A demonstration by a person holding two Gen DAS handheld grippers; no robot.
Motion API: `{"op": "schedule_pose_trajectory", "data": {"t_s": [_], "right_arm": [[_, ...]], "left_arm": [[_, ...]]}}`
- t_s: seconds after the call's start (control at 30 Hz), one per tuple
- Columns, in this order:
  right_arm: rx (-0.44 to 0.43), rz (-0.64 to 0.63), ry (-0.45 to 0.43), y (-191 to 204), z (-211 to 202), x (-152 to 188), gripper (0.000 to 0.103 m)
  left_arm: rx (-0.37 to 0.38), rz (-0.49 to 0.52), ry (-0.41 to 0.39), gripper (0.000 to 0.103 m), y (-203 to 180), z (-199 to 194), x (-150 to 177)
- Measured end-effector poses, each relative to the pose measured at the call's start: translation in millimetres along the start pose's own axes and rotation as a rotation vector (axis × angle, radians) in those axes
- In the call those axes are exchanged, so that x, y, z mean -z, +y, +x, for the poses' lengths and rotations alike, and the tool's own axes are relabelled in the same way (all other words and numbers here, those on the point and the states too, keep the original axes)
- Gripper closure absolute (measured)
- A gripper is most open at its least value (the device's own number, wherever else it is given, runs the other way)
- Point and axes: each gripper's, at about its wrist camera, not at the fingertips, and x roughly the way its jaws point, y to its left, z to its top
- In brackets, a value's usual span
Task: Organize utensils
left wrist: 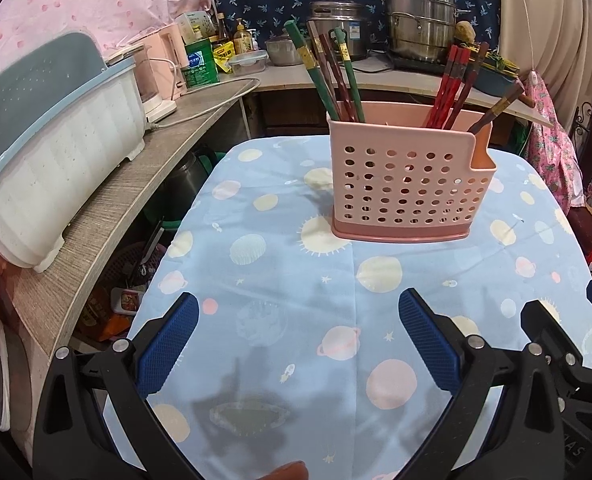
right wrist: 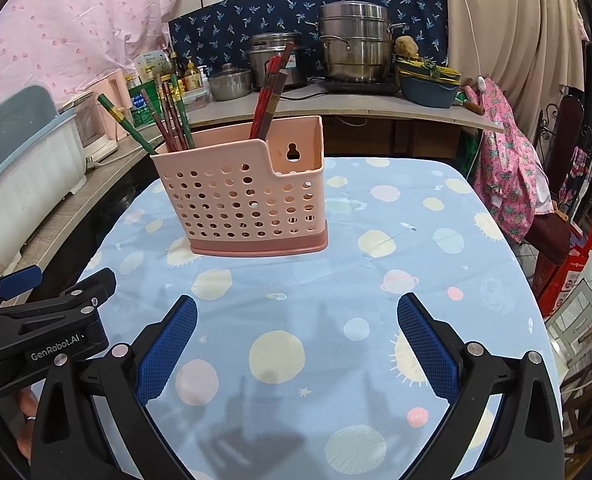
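Observation:
A pink perforated utensil holder (left wrist: 403, 184) stands upright on the blue planet-print tablecloth (left wrist: 296, 280). Green and dark red chopsticks (left wrist: 327, 72) lean in its left compartment, and red and brown chopsticks (left wrist: 455, 84) in its right. In the right wrist view the holder (right wrist: 240, 204) shows the same green chopsticks (right wrist: 164, 120) and red chopsticks (right wrist: 272, 92). My left gripper (left wrist: 297, 320) is open and empty, low over the cloth in front of the holder. My right gripper (right wrist: 296, 320) is open and empty beside it.
A white dish rack with a blue lid (left wrist: 52, 152) sits on the grey counter at left. Steel pots (left wrist: 419, 24), bottles and containers line the back shelf. A pink patterned cloth (right wrist: 507, 168) hangs at right. The left gripper's body (right wrist: 36, 328) shows at left.

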Motion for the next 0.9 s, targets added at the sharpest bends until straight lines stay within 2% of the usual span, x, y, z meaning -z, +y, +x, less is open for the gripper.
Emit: {"op": "schedule_pose_trajectory", "data": {"t_s": [0.9], "right_arm": [[0.0,0.002,0.009,-3,28,-16,0.006]], "left_arm": [[0.002,-0.003,-0.004,0.007,-3,18,-19]]}}
